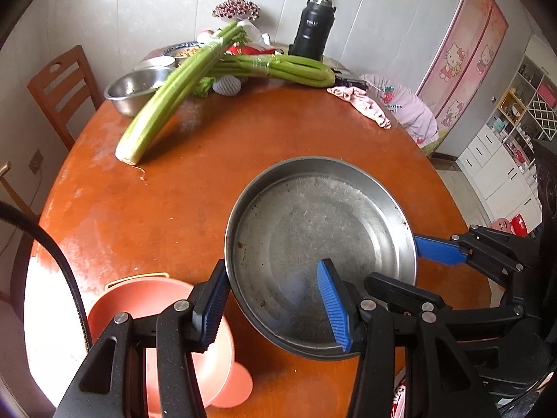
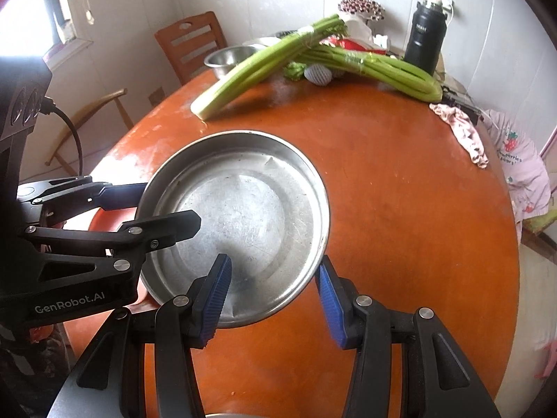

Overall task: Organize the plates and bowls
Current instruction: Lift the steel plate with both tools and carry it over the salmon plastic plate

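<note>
A wide, shallow steel plate (image 1: 313,230) (image 2: 243,209) hangs tilted just above the orange round table (image 1: 167,216), carried by both grippers. My left gripper (image 1: 275,308) is shut on its near-left rim, one blue pad outside and one inside the plate. My right gripper (image 2: 273,299) is shut on the near-right rim in the same way, and it shows at the plate's right edge (image 1: 414,268) in the left wrist view. The left gripper (image 2: 170,205) shows on the plate's left rim in the right wrist view. A pink plastic bowl (image 1: 146,306) sits below my left gripper at the table's near edge.
At the far side lie two celery bunches (image 1: 163,104), a small steel bowl (image 1: 139,87), a black flask (image 1: 311,31) and a pink cloth (image 1: 362,102). A wooden chair (image 1: 62,83) stands at the far left. White shelves (image 1: 504,160) line the right wall.
</note>
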### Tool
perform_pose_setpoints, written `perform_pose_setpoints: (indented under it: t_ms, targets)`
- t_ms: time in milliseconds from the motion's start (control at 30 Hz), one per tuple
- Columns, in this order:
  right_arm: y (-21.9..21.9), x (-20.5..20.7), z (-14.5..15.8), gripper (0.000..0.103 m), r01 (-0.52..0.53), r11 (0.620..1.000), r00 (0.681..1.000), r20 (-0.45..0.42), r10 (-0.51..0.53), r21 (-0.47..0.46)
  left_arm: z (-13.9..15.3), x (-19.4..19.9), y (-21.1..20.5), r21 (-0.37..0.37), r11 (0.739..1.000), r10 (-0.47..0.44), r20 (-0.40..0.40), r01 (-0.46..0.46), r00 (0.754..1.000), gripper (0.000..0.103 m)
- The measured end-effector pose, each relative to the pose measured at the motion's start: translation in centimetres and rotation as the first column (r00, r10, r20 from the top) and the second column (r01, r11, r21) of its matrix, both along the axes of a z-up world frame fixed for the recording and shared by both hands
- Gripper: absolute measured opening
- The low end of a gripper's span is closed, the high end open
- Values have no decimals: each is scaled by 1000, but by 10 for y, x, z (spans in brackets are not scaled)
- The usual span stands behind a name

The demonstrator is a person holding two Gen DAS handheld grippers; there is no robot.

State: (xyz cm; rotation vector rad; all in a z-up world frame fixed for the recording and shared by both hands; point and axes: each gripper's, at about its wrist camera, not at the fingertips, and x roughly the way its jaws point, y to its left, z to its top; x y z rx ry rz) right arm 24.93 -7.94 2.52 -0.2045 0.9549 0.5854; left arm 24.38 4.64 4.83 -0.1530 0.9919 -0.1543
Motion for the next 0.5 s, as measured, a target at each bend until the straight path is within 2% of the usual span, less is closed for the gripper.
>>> perform_pose_setpoints:
  t_ms: [500]
  targets:
    - [36, -50, 32, 52, -59, 998, 995, 81, 58, 9, 27, -52, 38, -2, 998, 69, 76, -69, 995, 51]
